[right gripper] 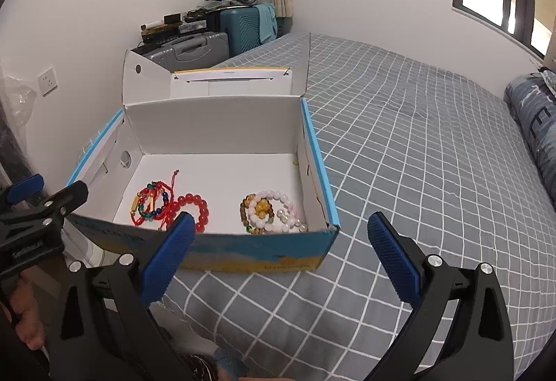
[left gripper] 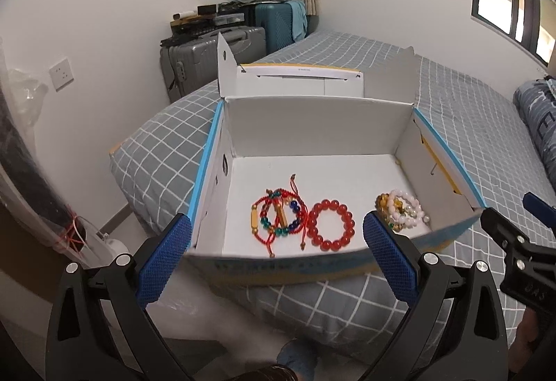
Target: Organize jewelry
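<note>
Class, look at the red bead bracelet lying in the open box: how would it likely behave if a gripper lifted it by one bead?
The red bead bracelet would probably sag out of its ring shape, since it is separate beads on a string. The glossy round beads look slippery, so flat pads may slip. Pushed, it would likely slide across the smooth white box floor.

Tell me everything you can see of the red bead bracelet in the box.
The red bead bracelet is a closed ring of round, glossy, translucent-looking red beads, all alike in size. It lies flat on the white floor of the open cardboard box, near the front wall. On its left, a tangle of red-cord bracelets reaches its edge; whether they touch is unclear. The pale and amber bead pile lies apart on its right. No gripper touches it.
</note>
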The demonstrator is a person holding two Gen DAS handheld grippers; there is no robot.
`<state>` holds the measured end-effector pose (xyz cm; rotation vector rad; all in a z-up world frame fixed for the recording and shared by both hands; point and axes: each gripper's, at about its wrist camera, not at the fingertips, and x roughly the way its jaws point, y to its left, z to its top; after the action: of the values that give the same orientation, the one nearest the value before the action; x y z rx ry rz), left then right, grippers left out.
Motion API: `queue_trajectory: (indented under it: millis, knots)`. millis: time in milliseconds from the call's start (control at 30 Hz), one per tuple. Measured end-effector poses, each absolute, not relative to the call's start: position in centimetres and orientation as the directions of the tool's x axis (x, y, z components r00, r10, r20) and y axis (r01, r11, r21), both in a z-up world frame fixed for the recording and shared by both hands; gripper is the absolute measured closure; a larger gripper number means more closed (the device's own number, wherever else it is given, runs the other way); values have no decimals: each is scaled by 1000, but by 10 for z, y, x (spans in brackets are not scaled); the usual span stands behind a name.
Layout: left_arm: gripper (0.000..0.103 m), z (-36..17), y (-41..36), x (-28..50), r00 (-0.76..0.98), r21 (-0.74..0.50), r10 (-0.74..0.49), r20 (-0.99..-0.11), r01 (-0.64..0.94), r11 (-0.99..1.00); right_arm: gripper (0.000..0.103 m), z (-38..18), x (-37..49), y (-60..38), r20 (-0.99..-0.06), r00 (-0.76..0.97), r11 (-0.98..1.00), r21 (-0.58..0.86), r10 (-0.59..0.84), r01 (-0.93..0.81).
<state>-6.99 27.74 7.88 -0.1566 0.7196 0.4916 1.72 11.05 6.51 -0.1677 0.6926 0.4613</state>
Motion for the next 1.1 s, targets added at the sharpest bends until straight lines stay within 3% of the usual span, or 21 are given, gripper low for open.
queue_trajectory:
  millis: [1100]
  knots:
    - [6, 66, 269, -74, 632, 24, 370, -681, -486, 874, 8, 52, 6, 112, -656, 664, 879, -2, 358, -476]
